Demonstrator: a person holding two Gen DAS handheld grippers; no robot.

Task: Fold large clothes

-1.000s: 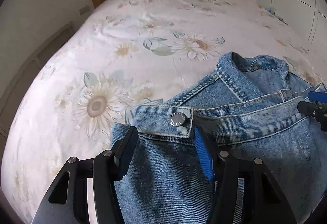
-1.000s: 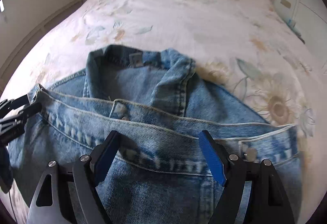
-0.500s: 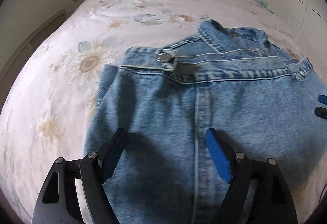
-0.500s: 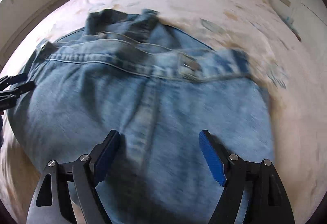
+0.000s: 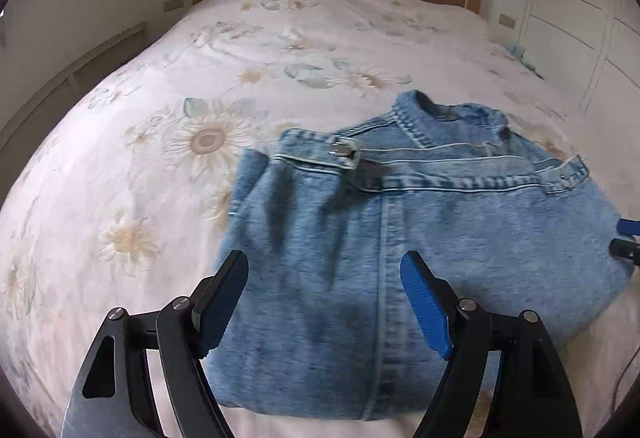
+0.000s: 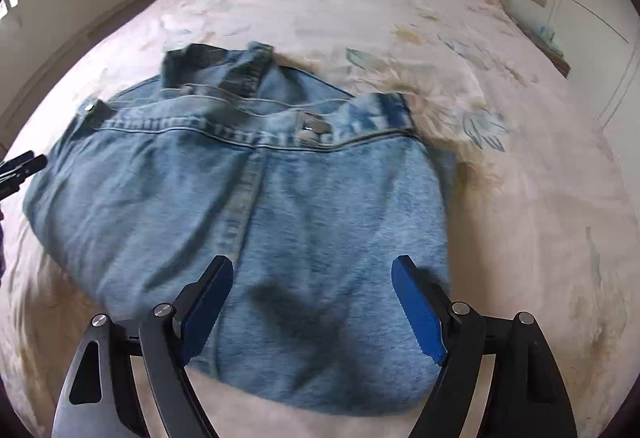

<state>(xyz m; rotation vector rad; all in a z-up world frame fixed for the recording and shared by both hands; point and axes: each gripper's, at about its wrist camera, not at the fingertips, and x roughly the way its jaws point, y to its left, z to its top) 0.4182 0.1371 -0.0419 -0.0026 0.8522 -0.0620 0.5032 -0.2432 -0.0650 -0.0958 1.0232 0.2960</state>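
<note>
Both grippers have drawn back toward the near edge since the earlier frames, leaving the hem laid over. The left gripper (image 5: pixel 324 302) and right gripper (image 6: pixel 312 302) hover with fingers spread, gripping nothing. The denim jacket (image 5: pixel 420 246) lies folded on the floral bedspread (image 5: pixel 160 158). That fold looks finished; next probably comes regripping a side edge for another fold.
</note>
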